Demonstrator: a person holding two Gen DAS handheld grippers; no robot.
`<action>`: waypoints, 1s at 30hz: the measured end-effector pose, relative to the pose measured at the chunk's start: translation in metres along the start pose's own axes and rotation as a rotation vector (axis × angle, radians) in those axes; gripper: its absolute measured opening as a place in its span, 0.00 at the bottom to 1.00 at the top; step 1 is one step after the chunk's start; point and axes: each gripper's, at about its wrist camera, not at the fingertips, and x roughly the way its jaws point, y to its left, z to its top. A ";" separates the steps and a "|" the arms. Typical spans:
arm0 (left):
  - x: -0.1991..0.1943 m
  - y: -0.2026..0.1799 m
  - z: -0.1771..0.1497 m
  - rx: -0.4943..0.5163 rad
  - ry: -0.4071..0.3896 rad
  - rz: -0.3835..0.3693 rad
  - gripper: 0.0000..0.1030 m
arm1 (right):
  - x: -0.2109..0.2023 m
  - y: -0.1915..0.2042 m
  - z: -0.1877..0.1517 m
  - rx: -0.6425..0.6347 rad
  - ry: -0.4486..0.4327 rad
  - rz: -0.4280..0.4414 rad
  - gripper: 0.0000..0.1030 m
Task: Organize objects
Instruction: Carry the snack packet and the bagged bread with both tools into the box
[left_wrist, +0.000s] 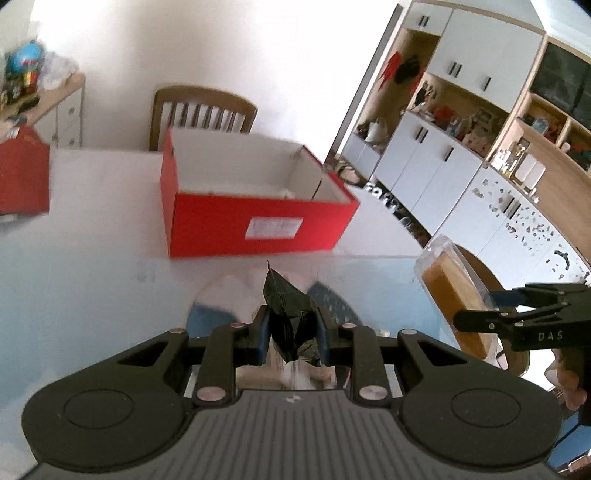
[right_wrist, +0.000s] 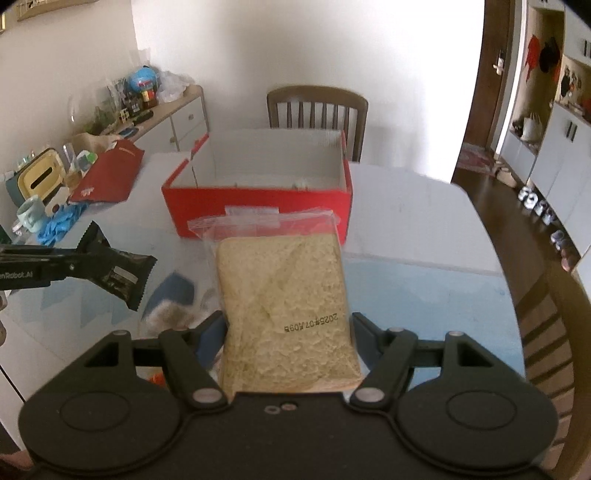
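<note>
A crinkled black foil packet (left_wrist: 291, 325), zigzag-edged, is pinched tight in the left gripper (left_wrist: 292, 332) above the table (left_wrist: 92, 266). To its right, the right gripper (right_wrist: 290, 332) clamps a clear plastic bag of sliced bread (right_wrist: 284, 295). Beyond both, at the table's far side, sits an open red cardboard box (right_wrist: 258, 206), white inside. Only the right wrist view shows the packet's flat length and the red lid (right_wrist: 110, 173) far left.

Your table (right_wrist: 424, 221) is carrying an open red box (right_wrist: 258, 210) at its far middle, white inside. A red lid (right_wrist: 107, 177) is lying toward its left edge, with blue gloves (right_wrist: 61, 221) and a pale green mug (right_wrist: 29, 212) sitting beside it.
</note>
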 end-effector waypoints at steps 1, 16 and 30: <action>0.001 0.001 0.006 0.008 -0.007 -0.003 0.23 | 0.001 0.000 0.007 -0.003 -0.005 -0.001 0.69; 0.034 0.009 0.104 0.135 -0.080 0.008 0.23 | 0.039 -0.003 0.093 0.057 -0.020 -0.009 0.69; 0.103 0.033 0.167 0.188 -0.024 0.069 0.23 | 0.101 0.008 0.145 0.009 -0.019 -0.086 0.69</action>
